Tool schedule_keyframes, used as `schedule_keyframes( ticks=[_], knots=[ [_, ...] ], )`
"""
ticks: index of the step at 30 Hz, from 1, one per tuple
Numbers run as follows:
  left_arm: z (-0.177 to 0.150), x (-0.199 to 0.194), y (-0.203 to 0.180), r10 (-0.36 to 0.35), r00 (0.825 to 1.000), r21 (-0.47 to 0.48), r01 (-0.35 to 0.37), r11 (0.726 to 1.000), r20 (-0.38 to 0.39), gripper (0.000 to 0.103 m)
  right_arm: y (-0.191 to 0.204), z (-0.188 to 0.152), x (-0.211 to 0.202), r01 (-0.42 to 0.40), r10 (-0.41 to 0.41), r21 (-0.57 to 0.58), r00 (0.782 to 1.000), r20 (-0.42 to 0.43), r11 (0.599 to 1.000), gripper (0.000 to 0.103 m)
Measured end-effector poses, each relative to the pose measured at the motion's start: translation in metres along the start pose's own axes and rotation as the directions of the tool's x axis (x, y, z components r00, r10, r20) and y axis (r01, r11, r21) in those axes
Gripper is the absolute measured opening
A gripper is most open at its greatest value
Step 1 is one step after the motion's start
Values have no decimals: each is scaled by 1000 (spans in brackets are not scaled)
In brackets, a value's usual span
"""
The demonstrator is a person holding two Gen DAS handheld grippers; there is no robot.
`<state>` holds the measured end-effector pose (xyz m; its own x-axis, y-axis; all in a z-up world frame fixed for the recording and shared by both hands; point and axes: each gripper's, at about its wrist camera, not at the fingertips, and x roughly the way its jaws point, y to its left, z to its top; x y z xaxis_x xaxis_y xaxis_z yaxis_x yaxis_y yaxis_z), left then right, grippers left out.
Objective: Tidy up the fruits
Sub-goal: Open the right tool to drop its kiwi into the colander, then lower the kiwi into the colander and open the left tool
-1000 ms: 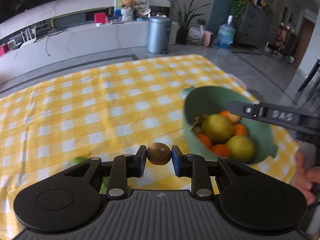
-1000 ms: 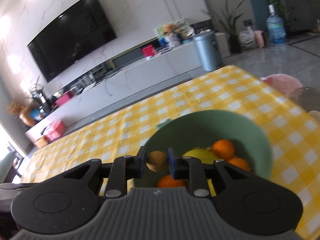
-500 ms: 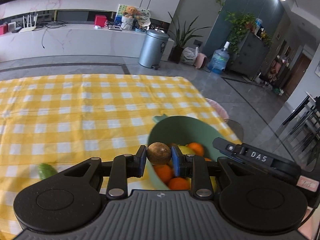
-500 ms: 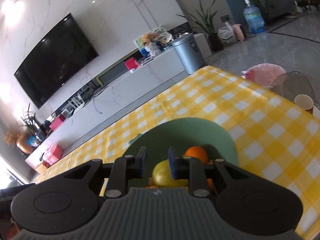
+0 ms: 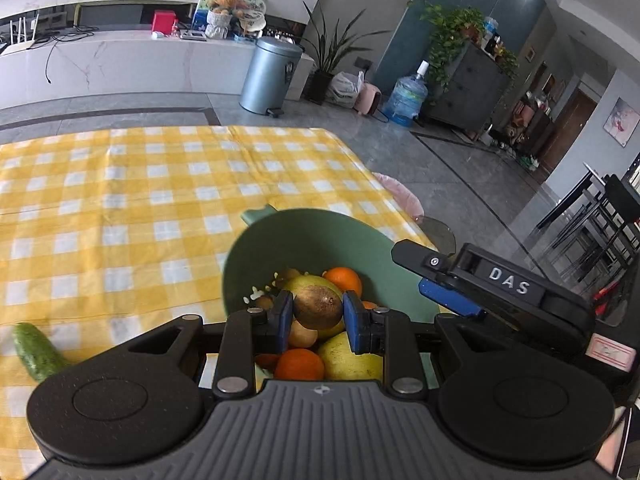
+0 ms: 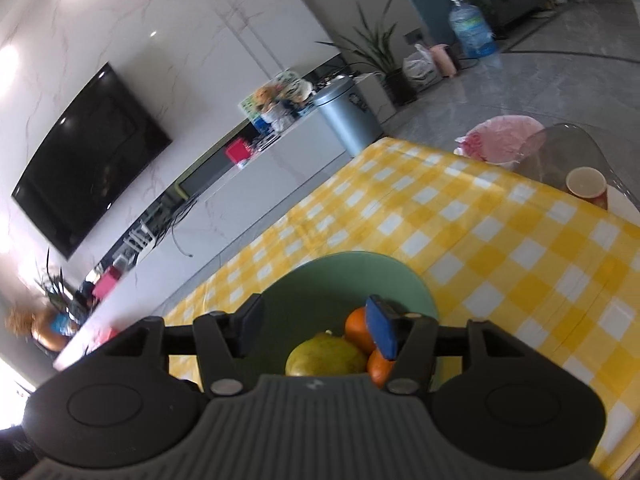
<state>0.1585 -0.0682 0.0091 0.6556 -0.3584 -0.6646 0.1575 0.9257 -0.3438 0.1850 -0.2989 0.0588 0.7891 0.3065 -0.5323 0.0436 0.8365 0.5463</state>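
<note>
The left tongs (image 5: 317, 313) grip a brown kiwi (image 5: 318, 306) between their blue pads, low in the frame's centre, over the green bowl (image 5: 320, 236) of oranges and pears. The right tongs (image 6: 316, 328) have just been opening and stand apart with nothing between them, above the same bowl (image 6: 344, 276). A cucumber (image 5: 36, 352) lies on the checked counter (image 5: 120, 200) at lower left.

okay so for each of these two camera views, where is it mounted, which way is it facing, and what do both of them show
Left wrist: sits on the left gripper, looks down along its fingers over the green bowl; a brown kiwi is clamped between the pads, and the right gripper shows at right.
Right wrist: sits on the right gripper, looks across the bowl toward the TV wall; its jaws, just opened, hold nothing.
Shared: bowl, oranges, yellow checked tablecloth, grey bin.
</note>
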Motion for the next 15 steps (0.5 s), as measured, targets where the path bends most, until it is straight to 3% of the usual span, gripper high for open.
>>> schedule_keyframes(
  ticks=[6,11,15],
  knots=[
    [2,23,-1,5,1000,-20,-5,1000,-18,30,-1,0,3,-1,1,-5,1000,-23,1000,59],
    [9,37,-1,61,998,-29,-61,998,-9,30,-6,2,6,-20,21,16,999,-39,1000,72],
    [8,43,2,59,998,-45,-60,997,-9,30,-6,1,8,-19,20,20,998,-53,1000,80]
  ],
)
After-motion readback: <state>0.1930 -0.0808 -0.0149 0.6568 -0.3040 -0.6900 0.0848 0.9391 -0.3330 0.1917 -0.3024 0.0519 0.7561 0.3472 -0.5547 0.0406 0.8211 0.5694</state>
